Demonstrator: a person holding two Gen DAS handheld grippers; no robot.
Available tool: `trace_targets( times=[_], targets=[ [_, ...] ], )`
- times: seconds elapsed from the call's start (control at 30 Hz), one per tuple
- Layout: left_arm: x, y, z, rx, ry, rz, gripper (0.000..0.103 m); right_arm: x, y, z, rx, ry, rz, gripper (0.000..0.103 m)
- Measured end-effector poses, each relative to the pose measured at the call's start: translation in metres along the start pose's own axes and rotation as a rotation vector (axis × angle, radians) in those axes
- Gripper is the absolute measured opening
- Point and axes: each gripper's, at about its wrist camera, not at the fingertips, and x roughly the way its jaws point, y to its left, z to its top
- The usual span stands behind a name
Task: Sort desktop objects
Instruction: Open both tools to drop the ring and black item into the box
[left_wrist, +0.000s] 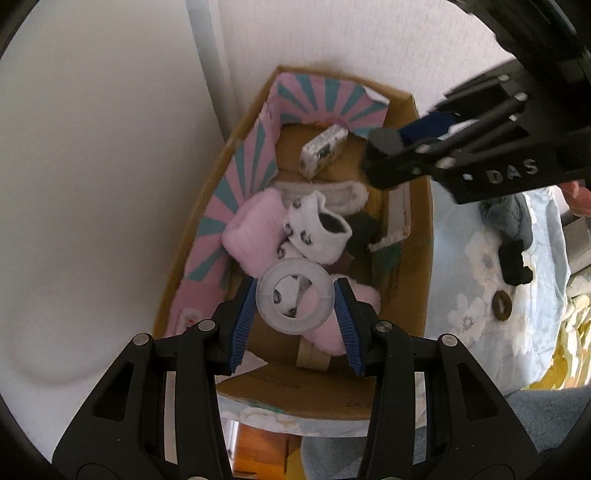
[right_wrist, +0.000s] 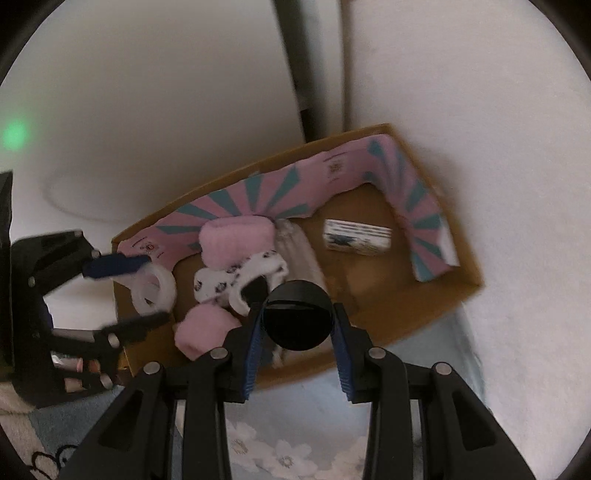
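Cardboard box at frame centre holds socks; the print on its near flap is unreadable. Right gripper, lettered "DAS" in the left view's upper right, clamps a black disc over the box. Left gripper grips a clear ring there.
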Motion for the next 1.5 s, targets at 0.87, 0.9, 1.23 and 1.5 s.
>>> trace_targets(
  times=[0.87, 0.9, 1.23, 1.5],
  targets=[
    [0.019, -0.006, 0.001, 0.022, 0.008, -0.064, 0.103, 0.034, -0.013, 0.016, 0.094, 0.053, 0.014, 0.087],
    [0.018, -0.005, 0.002, 0.025, 0.007, -0.061, 0.103, 0.032, -0.014, 0.015, 0.092, 0.048, -0.002, 0.090],
    [0.003, -0.002, 0.004, 0.022, -0.009, -0.049, 0.103, 0.011, -0.006, 0.009, 0.075, -0.008, -0.059, 0.103],
    [-0.011, -0.007, 0.004, 0.032, -0.028, -0.039, 0.103, -0.006, -0.009, -0.005, 0.110, -0.061, -0.028, 0.103]
  ],
)
